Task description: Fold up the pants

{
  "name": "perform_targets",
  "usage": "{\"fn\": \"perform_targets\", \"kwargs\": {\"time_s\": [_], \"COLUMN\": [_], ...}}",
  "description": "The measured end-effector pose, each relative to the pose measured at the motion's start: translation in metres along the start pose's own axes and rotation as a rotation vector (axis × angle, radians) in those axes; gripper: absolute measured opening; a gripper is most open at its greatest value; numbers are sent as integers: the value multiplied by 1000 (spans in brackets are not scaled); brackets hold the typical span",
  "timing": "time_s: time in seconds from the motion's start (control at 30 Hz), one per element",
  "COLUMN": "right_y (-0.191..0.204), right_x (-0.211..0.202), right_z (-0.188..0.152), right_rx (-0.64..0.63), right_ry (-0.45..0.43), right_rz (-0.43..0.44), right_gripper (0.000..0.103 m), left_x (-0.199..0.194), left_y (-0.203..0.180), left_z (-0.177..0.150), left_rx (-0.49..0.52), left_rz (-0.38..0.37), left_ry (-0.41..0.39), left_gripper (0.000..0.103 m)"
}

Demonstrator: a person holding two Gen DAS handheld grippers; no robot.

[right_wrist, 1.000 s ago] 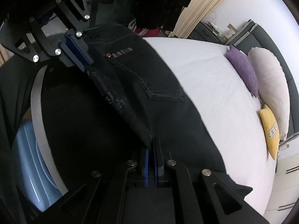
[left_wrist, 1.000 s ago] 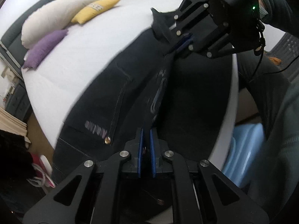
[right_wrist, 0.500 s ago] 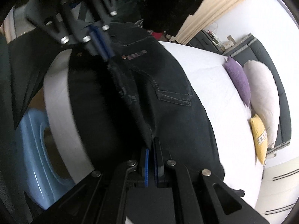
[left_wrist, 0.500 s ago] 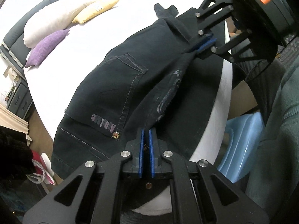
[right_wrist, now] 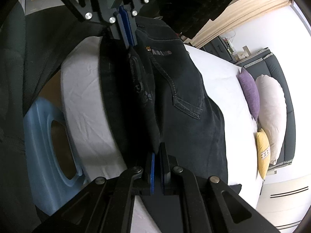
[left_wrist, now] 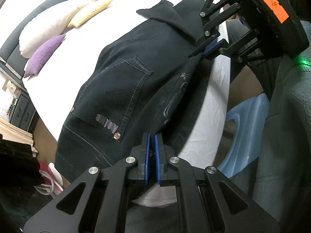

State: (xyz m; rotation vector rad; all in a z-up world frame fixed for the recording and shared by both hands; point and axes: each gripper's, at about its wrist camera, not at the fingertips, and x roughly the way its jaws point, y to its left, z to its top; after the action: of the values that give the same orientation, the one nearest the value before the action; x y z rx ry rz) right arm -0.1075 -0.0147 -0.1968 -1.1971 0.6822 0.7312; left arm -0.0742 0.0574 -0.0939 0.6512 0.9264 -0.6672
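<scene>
Dark denim pants (left_wrist: 124,81) lie on a white bed (left_wrist: 81,44), back pocket up, partly hanging over the bed's near edge. My left gripper (left_wrist: 152,141) is shut on the pants' edge near the waistband. My right gripper (right_wrist: 157,155) is shut on the same edge further along the leg. The edge is stretched between them. Each gripper shows in the other's view: the right one in the left wrist view (left_wrist: 210,47), the left one in the right wrist view (right_wrist: 127,31). The pants also show in the right wrist view (right_wrist: 184,97).
Purple (left_wrist: 44,55), white (left_wrist: 52,27) and yellow (left_wrist: 91,11) pillows lie at the bed's far side. A light blue plastic stool (left_wrist: 245,132) stands beside the bed. A dark nightstand (left_wrist: 21,106) and beige curtain (right_wrist: 243,5) are beyond.
Both grippers have pulled the held pants edge toward the bed's near side. The pants now hang further over the bed edge, and the grippers stay shut.
</scene>
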Motion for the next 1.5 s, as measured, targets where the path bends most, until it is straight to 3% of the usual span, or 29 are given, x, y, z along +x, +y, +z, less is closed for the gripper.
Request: {"fn": "perform_targets", "kwargs": {"time_s": [0.57,0.77,0.93,1.1,1.23,1.3,1.37,1.43,1.5], "right_y": [17,25,22,19,19,17,15,13,9], "right_x": [-1,14,15,15,15,15,16,16,12], "right_z": [-5,-9,-9,-8,-9,-11,-14,-18,-24], "right_rx": [-12,4,62,103,121,155,193,232,275], "right_ry": [35,45,45,40,34,24,13,20,7], "right_rz": [-5,-3,1,-9,-11,-6,0,10,16], "right_gripper": [6,10,11,11,12,12,13,16,21], "left_x": [15,22,0,-31,-2,33,83,91,86], "left_y": [-6,-3,15,46,50,46,42,47,58], "left_z": [-13,-18,-21,10,57,72,71,65,64], "left_rx": [17,-31,-118,-291,-338,-343,-353,-406,-460], "left_rz": [-20,-8,-50,-64,-93,-114,-112,-146,-189], "left_ry": [19,10,71,-67,-133,-91,31,-15,-8], "left_gripper": [5,15,18,18,18,18,18,18,18]}}
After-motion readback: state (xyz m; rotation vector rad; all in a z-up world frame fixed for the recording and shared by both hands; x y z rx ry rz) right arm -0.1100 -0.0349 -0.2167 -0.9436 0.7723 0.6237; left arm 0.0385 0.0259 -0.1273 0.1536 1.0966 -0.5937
